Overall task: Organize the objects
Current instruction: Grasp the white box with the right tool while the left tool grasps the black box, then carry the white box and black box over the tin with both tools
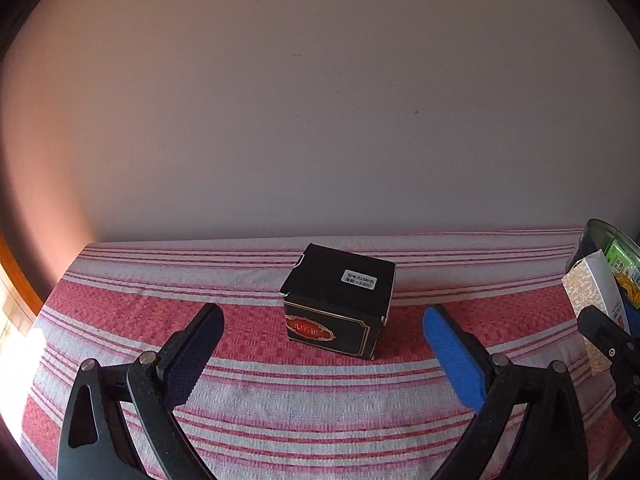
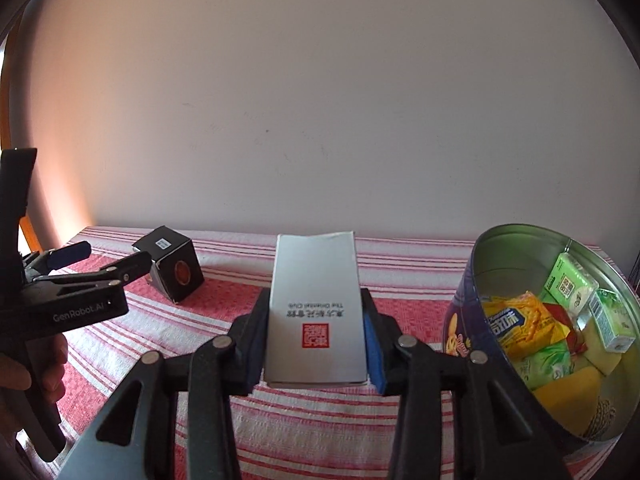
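A black cube box (image 1: 338,300) with a red and gold label sits on the red-and-white striped cloth (image 1: 280,400). My left gripper (image 1: 323,316) is open, its fingers on either side of the box and a little short of it. It also shows in the right wrist view (image 2: 108,258), next to the black box (image 2: 172,266). My right gripper (image 2: 314,316) is shut on a tall white box (image 2: 316,312) with a red seal, held above the cloth. The white box also shows at the right edge of the left wrist view (image 1: 596,304).
A round metal tin (image 2: 476,280) at the right holds several snack packets, green, yellow and orange; its rim shows in the left wrist view (image 1: 600,228). A plain wall (image 1: 320,100) stands right behind the table. The cloth's left edge drops off near a wooden frame (image 1: 20,280).
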